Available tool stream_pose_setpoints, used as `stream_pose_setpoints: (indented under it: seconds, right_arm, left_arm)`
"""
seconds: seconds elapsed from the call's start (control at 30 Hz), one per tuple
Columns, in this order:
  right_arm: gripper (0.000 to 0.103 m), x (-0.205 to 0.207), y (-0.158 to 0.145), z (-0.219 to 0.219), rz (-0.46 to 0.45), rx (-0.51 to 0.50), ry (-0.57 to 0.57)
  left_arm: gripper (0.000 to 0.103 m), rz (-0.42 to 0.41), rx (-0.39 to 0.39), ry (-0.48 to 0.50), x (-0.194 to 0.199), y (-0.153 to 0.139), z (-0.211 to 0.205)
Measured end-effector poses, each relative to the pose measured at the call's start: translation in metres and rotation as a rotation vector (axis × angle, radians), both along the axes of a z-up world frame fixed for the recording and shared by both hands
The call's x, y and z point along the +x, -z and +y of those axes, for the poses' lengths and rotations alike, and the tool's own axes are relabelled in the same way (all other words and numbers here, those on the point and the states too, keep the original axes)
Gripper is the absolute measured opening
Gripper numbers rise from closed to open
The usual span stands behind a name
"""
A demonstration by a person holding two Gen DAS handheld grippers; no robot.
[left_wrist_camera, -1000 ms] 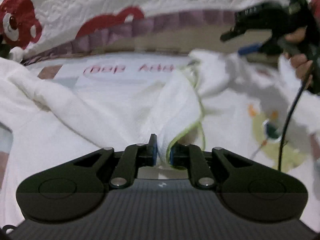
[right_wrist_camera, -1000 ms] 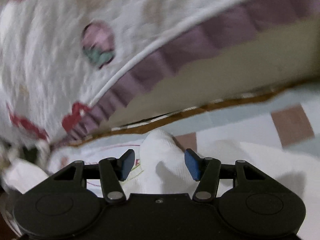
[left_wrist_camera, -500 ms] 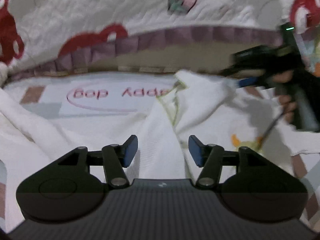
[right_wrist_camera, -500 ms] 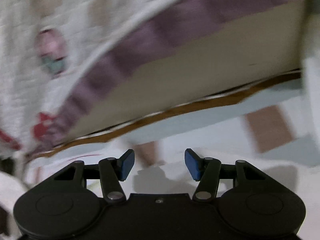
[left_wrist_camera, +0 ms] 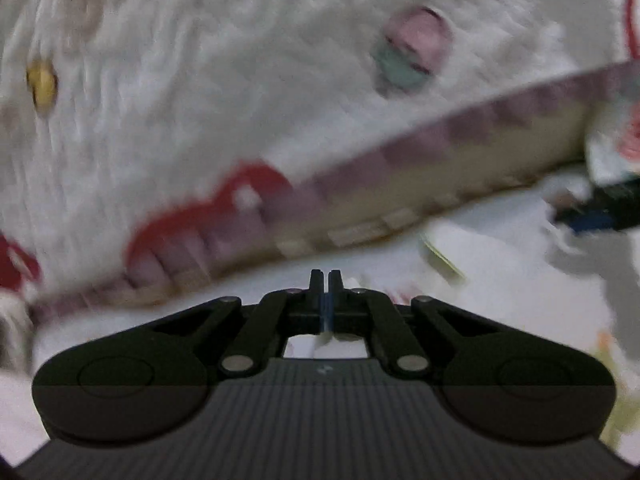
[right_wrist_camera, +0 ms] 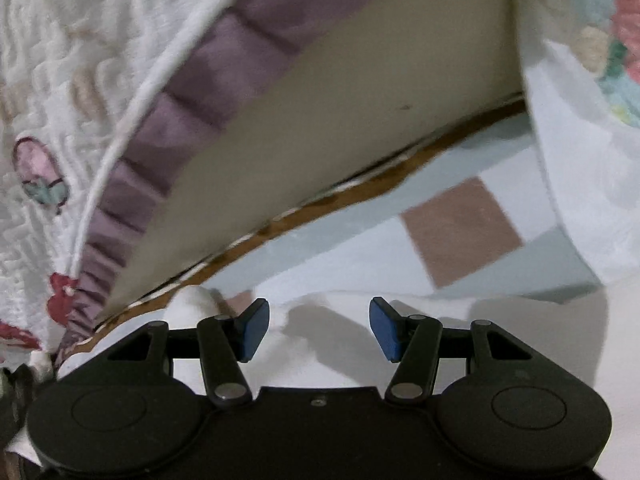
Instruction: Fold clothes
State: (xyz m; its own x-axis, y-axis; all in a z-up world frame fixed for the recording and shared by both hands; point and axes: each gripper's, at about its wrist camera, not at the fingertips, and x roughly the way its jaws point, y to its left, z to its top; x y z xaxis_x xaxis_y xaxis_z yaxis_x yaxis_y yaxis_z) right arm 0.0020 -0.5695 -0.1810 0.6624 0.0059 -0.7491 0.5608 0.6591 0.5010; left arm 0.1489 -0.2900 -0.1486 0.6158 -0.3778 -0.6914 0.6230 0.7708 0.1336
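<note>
The left gripper [left_wrist_camera: 325, 280] has its two fingers pressed close together. A thin bit of white cloth shows low down between them, but the picture is too blurry to tell if they pinch it. The white garment [left_wrist_camera: 500, 280] lies on the floor mat in front of it, spread to the right, with a yellow-green edge [left_wrist_camera: 442, 258] showing. Past it hangs a white quilt [left_wrist_camera: 240, 80] with red shapes and a purple frill [left_wrist_camera: 460, 136]. At the far right, the other gripper's blue pad shows, blurry.

The right gripper [right_wrist_camera: 318, 328] has its blue pads [right_wrist_camera: 252, 330] wide apart, with nothing between them. White garment cloth [right_wrist_camera: 320, 344] lies just under and in front of it, on a mat [right_wrist_camera: 460, 228] with pale blue and brown squares. The quilt's frill [right_wrist_camera: 180, 120] hangs over a tan bed side [right_wrist_camera: 340, 120].
</note>
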Motion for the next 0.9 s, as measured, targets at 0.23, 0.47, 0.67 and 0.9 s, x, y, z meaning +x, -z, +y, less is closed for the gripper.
stream_pose_setpoints:
  seconds: [0.23,0.47,0.67,0.9]
  right_arm:
    - [0.061,0.004,0.010,-0.006,0.001,0.025,0.014]
    - [0.061,-0.007,0.018,-0.029,-0.005,0.087,0.091]
    - [0.061,0.005,0.006,-0.004,-0.111,0.058,-0.039]
    - [0.061,0.028,-0.006,0.037,-0.219,0.030,-0.198]
  left_arm:
    - [0.000,-0.261,0.031,-0.234,0.045,0.007,-0.007]
    - [0.044,0.117,-0.052,-0.084,0.023,0.042,-0.024]
    - [0.060,0.258,-0.134,-0.135,0.039,0.067,-0.009]
    - [0.095,0.534,-0.129,-0.126,0.080,0.088,-0.015]
